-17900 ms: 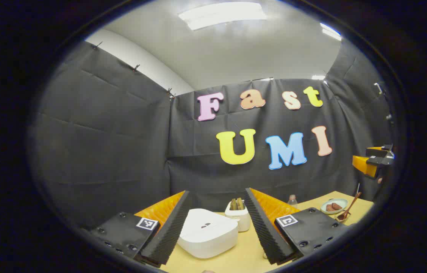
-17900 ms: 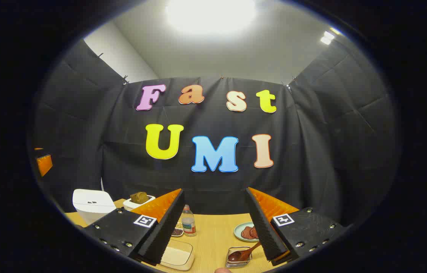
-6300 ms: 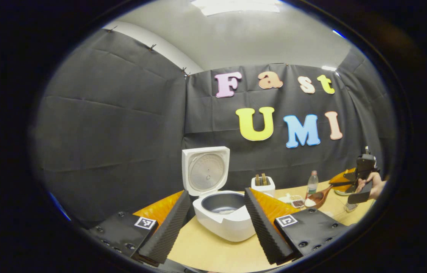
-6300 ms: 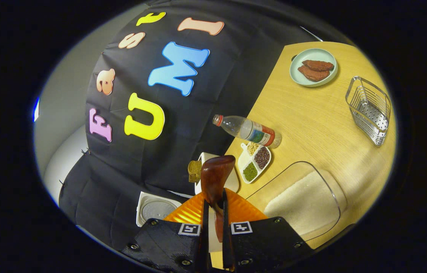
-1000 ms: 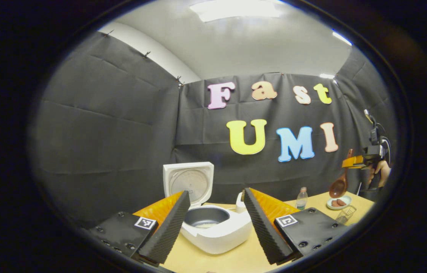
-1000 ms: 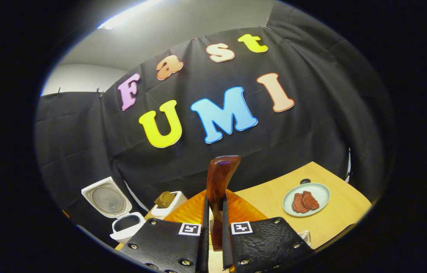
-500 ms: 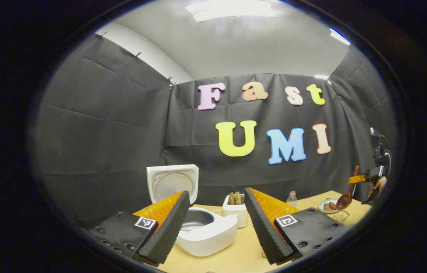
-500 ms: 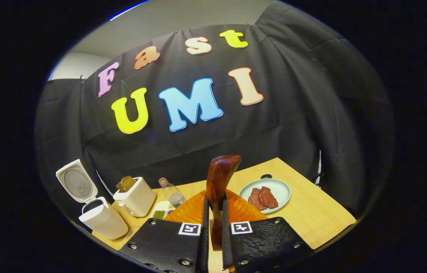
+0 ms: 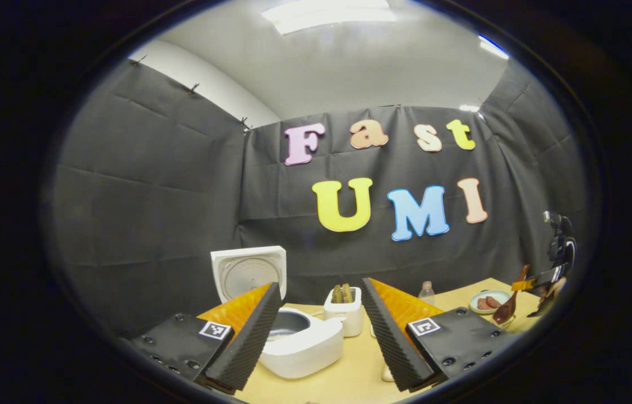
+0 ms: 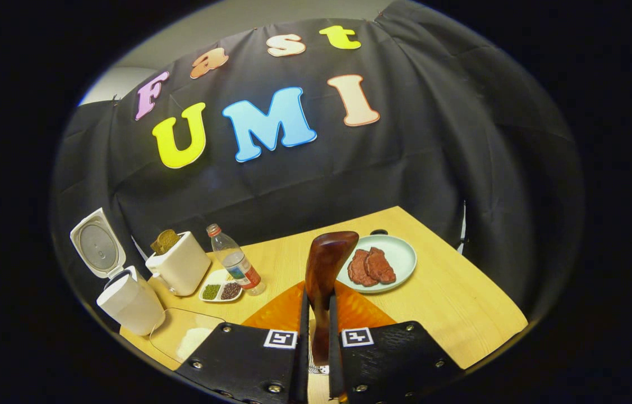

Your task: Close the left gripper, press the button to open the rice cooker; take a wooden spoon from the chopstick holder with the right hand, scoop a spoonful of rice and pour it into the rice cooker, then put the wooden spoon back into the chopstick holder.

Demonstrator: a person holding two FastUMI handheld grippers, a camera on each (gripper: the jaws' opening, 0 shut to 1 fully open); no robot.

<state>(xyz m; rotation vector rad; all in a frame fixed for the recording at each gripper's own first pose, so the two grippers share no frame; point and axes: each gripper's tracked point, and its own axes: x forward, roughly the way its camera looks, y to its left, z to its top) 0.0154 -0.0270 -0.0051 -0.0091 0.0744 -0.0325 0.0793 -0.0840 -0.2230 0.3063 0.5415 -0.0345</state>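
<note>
Returning the spoon to its holder

Lowering toward the desk's right edge, the right gripper [image 10: 316, 331] clamps the wooden spoon [image 10: 324, 269], now dipping into the chopstick holder [image 9: 507, 321]. Rice cooker [image 9: 299, 342] stands open; scooping looks finished. Left gripper [image 9: 318, 331] hangs wide, holding nothing.

Glossy dark wooden spoon [image 10: 324, 264]; matt pale wood-grain table [image 10: 461, 314]; smooth white plastic rice cooker [image 10: 125, 300].
</note>
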